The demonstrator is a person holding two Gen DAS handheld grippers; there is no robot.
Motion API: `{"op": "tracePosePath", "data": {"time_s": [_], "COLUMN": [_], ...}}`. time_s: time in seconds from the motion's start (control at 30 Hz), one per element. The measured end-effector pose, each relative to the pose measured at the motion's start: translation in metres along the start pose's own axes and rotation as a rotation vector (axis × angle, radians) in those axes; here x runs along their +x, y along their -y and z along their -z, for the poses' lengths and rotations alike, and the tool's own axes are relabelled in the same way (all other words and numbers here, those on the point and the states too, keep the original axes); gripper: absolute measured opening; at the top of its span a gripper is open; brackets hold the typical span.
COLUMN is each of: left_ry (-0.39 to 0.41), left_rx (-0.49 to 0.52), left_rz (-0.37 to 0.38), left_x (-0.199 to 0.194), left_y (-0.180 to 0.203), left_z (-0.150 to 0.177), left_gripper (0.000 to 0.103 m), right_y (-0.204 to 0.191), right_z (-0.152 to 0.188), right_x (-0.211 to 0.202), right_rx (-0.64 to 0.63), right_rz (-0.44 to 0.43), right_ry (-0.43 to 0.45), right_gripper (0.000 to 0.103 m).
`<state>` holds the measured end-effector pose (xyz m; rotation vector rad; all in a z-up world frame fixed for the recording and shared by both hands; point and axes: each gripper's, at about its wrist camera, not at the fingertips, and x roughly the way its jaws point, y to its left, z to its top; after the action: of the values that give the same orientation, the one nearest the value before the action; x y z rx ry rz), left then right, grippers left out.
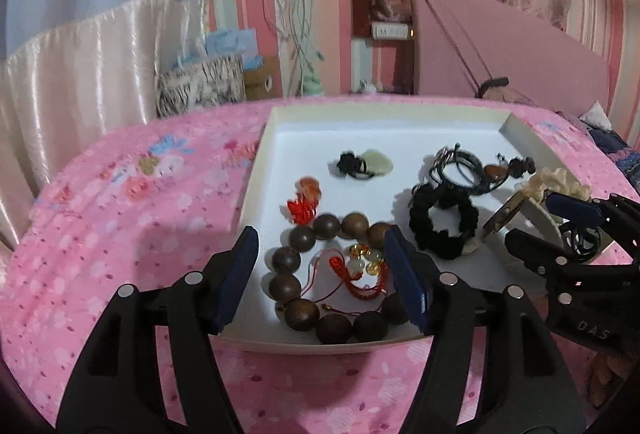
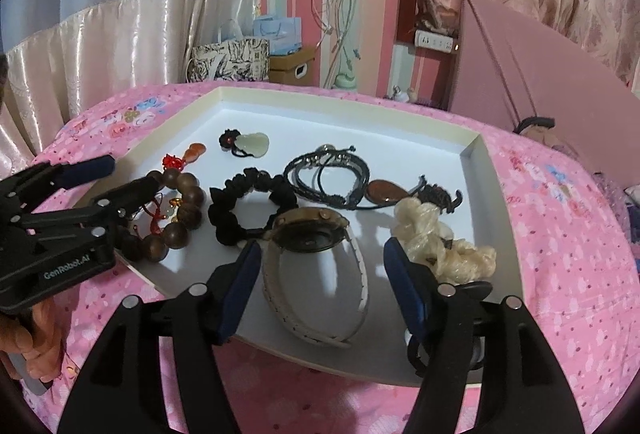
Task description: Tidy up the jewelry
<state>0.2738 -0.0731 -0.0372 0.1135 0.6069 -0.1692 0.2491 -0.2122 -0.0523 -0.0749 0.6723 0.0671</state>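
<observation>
Both grippers hang over the near edge of the white tray point(image 2: 476, 154), fingers spread, nothing held. Our left gripper point(image 1: 320, 274) frames the wooden bead bracelet point(image 1: 288, 286) with the red cord charm point(image 1: 356, 274) lying inside its loop. Our right gripper point(image 2: 320, 286) frames the watch point(image 2: 316, 234), white strap toward us, between the black scrunchie point(image 2: 248, 210) and the cream scrunchie point(image 2: 436, 242). Judgement: we should lift one piece per hand; pinch the bracelet across a single bead so the red cord stays clear, and take the watch by its strap, not its case
</observation>
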Motion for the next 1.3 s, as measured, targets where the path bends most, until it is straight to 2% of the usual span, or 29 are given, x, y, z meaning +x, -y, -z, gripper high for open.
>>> {"op": "tracePosePath", "data": {"time_s": [0.07, 0.1, 0.17, 0.23, 0.3, 0.4, 0.57, 0.67, 0.77, 0.83, 0.9, 1.0, 1.07, 1.2, 1.3], "left_ry": [0.066, 0.140, 0.207, 0.218, 0.215, 0.244, 0.275, 0.277, 0.273, 0.247, 0.223, 0.221, 0.243, 0.228, 0.249], "left_rx": [0.000, 0.001, 0.009, 0.020, 0.027, 0.039, 0.001, 0.007, -0.022, -0.054, -0.098, -0.126, -0.136, -0.093, -0.063], "left_rz": [0.008, 0.018, 0.004, -0.016, -0.014, -0.055, -0.055, -0.105, -0.143, -0.134, -0.124, -0.114, -0.113, -0.115, -0.115], "left_x": [-0.014, -0.029, -0.043, -0.054, -0.069, -0.105, -0.171, -0.194, -0.200, -0.197, -0.192, -0.188, -0.192, -0.187, -0.190], "left_y": [-0.001, -0.002, 0.001, 0.002, 0.001, -0.007, -0.037, -0.049, -0.064, -0.073, -0.081, -0.084, -0.087, -0.079, -0.072], "left_z": [0.001, 0.004, 0.007, 0.011, 0.019, 0.027, 0.043, 0.066, 0.084, 0.092, 0.099, 0.108, 0.110, 0.110, 0.109], "left_gripper": [0.066, 0.066, 0.072, 0.072, 0.072, 0.073, 0.093, 0.100, 0.100, 0.100, 0.100, 0.100, 0.100, 0.100, 0.100], "right_y": [-0.005, -0.006, -0.007, -0.007, -0.004, 0.003, 0.025, 0.039, 0.049, 0.056, 0.060, 0.056, 0.049, 0.041, 0.044], "right_z": [0.001, 0.001, 0.005, 0.012, 0.022, 0.040, 0.072, 0.088, 0.102, 0.110, 0.116, 0.120, 0.120, 0.118, 0.119], "right_x": [-0.007, -0.011, -0.021, -0.031, -0.046, -0.073, -0.107, -0.130, -0.148, -0.156, -0.162, -0.175, -0.177, -0.179, -0.182], "right_rx": [-0.020, -0.024, -0.016, 0.001, 0.023, 0.047, 0.108, 0.148, 0.164, 0.182, 0.200, 0.183, 0.153, 0.119, 0.141], "right_rz": [0.031, 0.047, 0.066, 0.045, 0.061, 0.057, 0.052, 0.039, 0.062, 0.082, 0.082, 0.103, 0.120, 0.141, 0.149], "right_ry": [0.038, 0.056, 0.080, 0.073, 0.086, 0.091, 0.075, 0.092, 0.110, 0.131, 0.143, 0.210, 0.221, 0.231, 0.257], "right_gripper": [0.064, 0.064, 0.065, 0.065, 0.066, 0.066, 0.066, 0.069, 0.072, 0.077, 0.078, 0.080, 0.082, 0.084, 0.088]}}
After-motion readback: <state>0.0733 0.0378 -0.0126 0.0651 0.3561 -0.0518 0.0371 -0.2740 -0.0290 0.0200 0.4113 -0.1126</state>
